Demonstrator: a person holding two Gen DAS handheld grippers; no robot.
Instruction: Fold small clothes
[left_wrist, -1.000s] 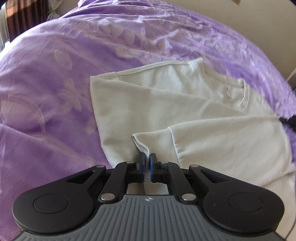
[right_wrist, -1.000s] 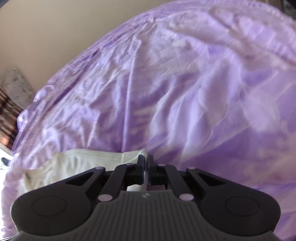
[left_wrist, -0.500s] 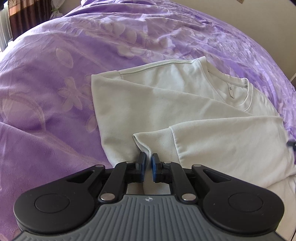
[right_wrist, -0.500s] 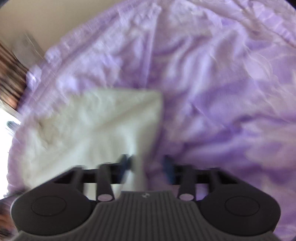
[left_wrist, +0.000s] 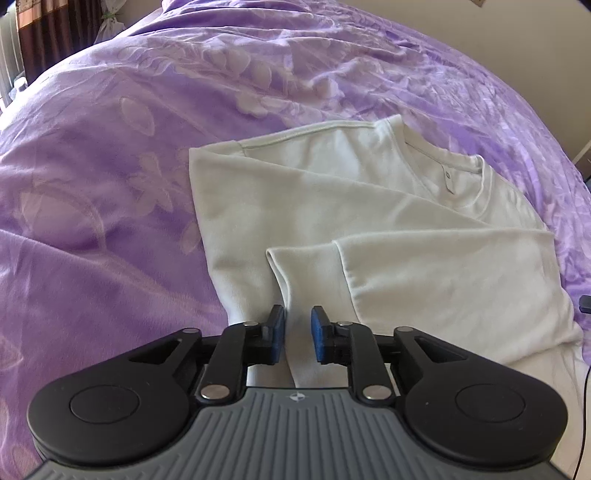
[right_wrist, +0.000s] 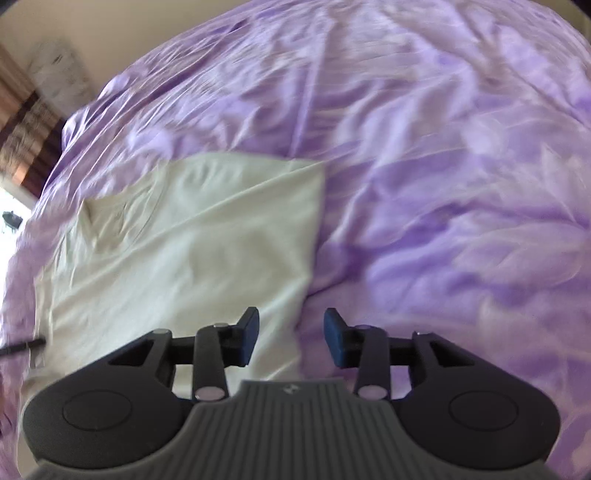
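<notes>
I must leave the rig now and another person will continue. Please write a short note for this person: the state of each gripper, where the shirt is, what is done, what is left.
Left gripper: jaws opening, the sleeve cuff lies between the pads, not pinched.
Right gripper: jaws opening, nothing gripped; it hangs over the shirt's right-hand edge.
White shirt: flat on the purple bedspread, collar at the far end.
Done: both sleeves are folded in across the body, sides look straight.
Left: probably fold the body end to end, then smooth it.
</notes>
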